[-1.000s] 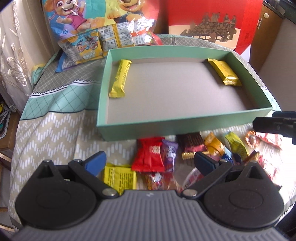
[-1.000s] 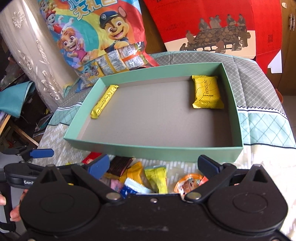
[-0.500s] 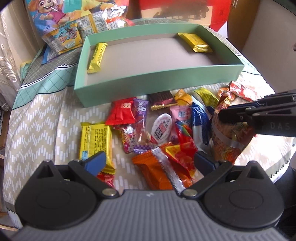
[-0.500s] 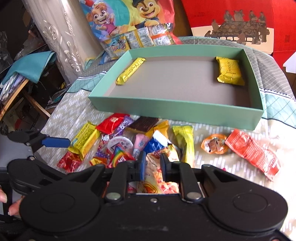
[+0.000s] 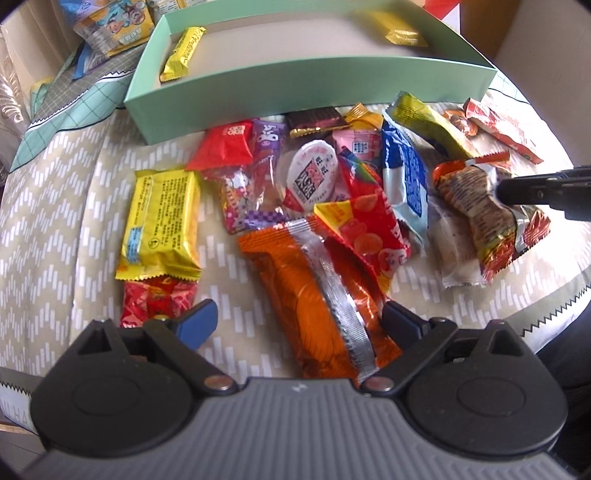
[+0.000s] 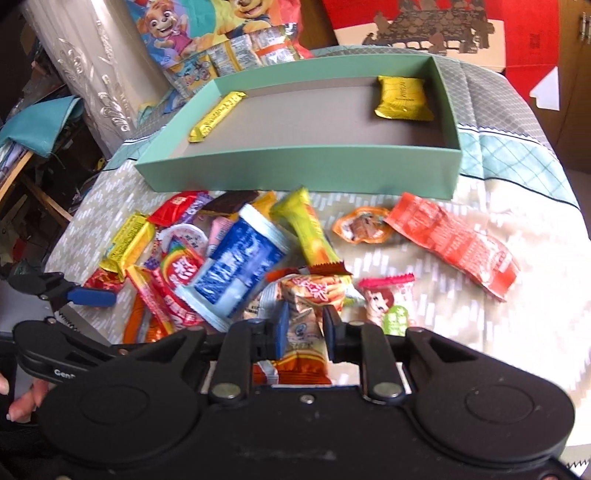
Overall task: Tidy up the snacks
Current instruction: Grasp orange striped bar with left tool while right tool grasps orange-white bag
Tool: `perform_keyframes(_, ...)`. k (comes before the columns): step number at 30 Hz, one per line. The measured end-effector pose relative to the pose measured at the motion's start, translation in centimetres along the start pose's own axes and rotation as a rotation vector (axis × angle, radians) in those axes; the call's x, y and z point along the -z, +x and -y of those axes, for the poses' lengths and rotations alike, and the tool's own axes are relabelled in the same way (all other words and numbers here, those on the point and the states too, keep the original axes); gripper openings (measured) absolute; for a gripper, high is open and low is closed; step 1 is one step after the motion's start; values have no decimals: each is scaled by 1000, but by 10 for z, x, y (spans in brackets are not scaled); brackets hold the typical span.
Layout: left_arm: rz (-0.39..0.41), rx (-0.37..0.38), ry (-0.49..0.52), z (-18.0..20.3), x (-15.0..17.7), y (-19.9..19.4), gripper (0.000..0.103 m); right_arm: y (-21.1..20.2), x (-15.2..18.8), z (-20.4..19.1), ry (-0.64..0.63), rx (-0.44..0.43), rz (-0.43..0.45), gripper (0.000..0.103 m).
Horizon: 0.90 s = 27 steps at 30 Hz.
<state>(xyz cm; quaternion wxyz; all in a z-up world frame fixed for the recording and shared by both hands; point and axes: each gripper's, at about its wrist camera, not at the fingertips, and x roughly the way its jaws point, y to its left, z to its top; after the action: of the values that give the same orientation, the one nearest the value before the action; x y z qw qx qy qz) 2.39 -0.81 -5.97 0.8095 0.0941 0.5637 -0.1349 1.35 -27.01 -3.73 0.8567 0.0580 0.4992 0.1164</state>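
Note:
A heap of wrapped snacks lies on the patterned cloth in front of a mint green box (image 5: 295,83) (image 6: 295,166). The box holds a yellow bar (image 5: 184,51) at its left and a yellow packet (image 6: 402,96) at its right. My left gripper (image 5: 299,321) hangs low over an orange packet (image 5: 306,295). That packet lies between its wide jaws, which are closing; the left pad is still clear of it. My right gripper (image 6: 306,328) is shut on a crinkled red-orange noodle snack packet (image 6: 304,332) (image 5: 476,210) at the heap's right side.
A long red packet (image 6: 454,240) and a small orange one (image 6: 362,225) lie apart on the right. A cartoon-dog bag (image 6: 207,29) and a red carton (image 6: 480,29) stand behind the box. The cloth's edge drops off near right. A person's hand (image 6: 18,398) shows at lower left.
Both grippers sank toward the snack heap. The right jaws went from wide open to shut on the red-orange packet. The left came over the orange packet.

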Motion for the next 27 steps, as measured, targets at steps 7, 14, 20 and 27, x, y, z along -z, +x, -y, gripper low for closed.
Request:
perform_keyframes(7, -4, -8, -52, -13, 4, 4, 86, -10, 2, 9, 29, 63, -6, 28)
perform_keyframes(14, 7, 7, -67, -14, 3, 3, 78, -13, -7, -21, -21, 55, 32, 89)
perform_keyframes(20, 38, 13, -51, -8, 0, 3, 54, 15, 4, -25, 17, 93, -44, 73)
perform_keyframes(27, 94, -4, -81, -17, 0, -16, 48, 14, 12, -25, -8, 95, -21, 51)
